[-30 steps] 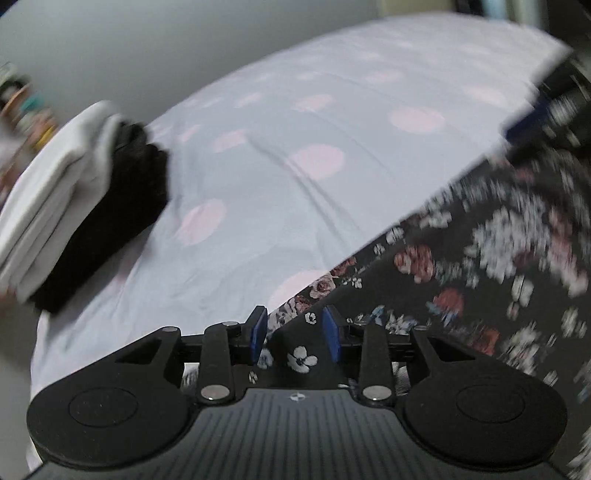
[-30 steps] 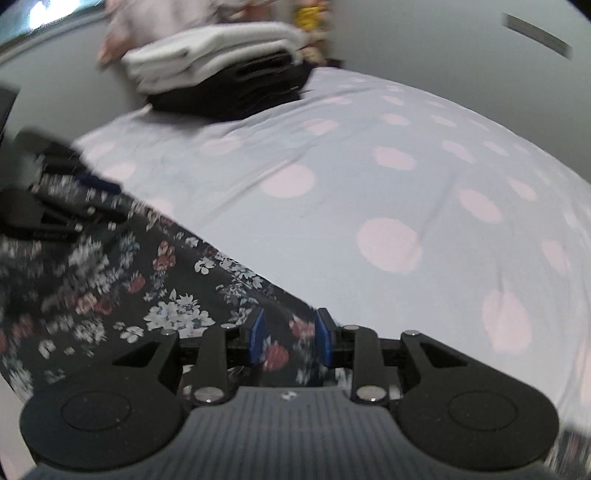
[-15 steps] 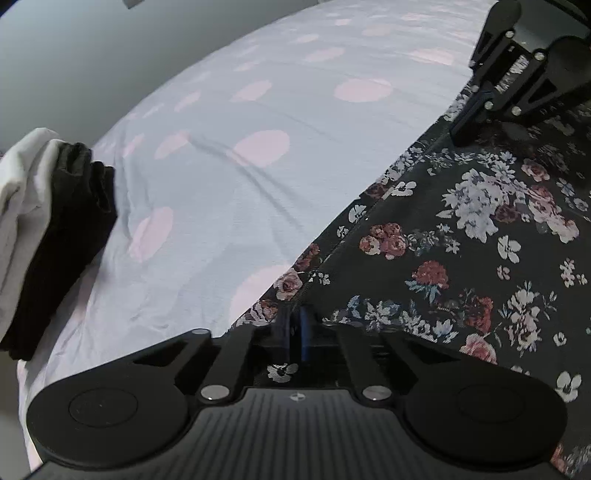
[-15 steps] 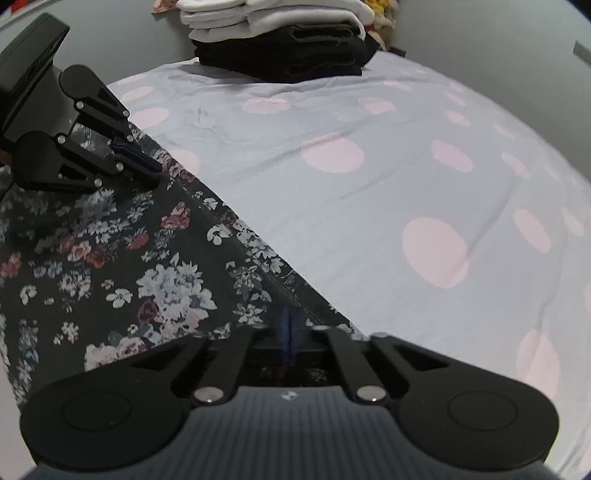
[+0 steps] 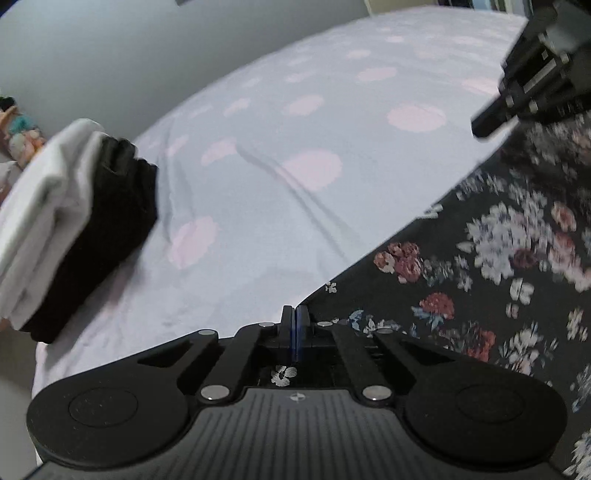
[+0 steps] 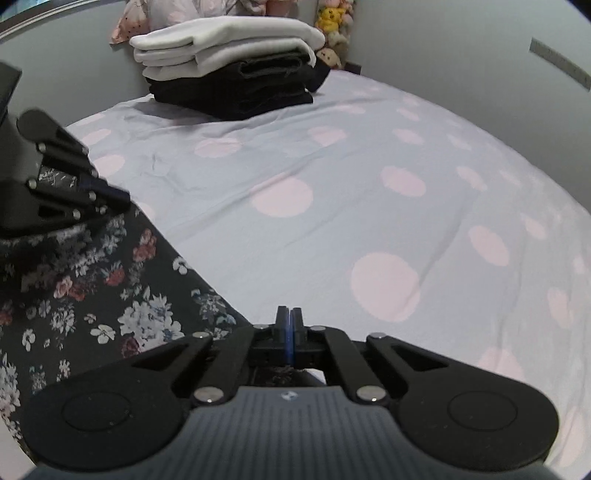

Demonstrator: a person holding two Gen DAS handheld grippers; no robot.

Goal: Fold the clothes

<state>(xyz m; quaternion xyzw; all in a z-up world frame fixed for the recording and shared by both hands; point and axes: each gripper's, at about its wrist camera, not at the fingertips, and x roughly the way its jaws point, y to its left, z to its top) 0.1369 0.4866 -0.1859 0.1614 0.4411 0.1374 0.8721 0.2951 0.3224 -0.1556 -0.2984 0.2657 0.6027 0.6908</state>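
A dark floral garment (image 5: 480,280) lies spread on a pale bed sheet with pink dots (image 5: 314,122). My left gripper (image 5: 294,314) is shut on the garment's edge, and floral cloth shows under its fingers. My right gripper (image 6: 289,315) is shut on the same garment (image 6: 110,295) further along that edge. Each gripper shows in the other's view: the right one at the upper right (image 5: 532,85), the left one at the left (image 6: 62,184). The cloth stretches between them.
A stack of folded clothes (image 6: 232,74), white over black, sits at the far end of the bed, and also appears in the left wrist view (image 5: 74,221). Plush toys (image 6: 332,33) and a pillow (image 6: 140,18) lie behind it against a grey wall. The dotted sheet (image 6: 369,184) spreads beyond the garment.
Both grippers went from open around the garment's edge to shut on it. Since then the right gripper has shifted slightly sideways with the cloth; the left has stayed about where it was.
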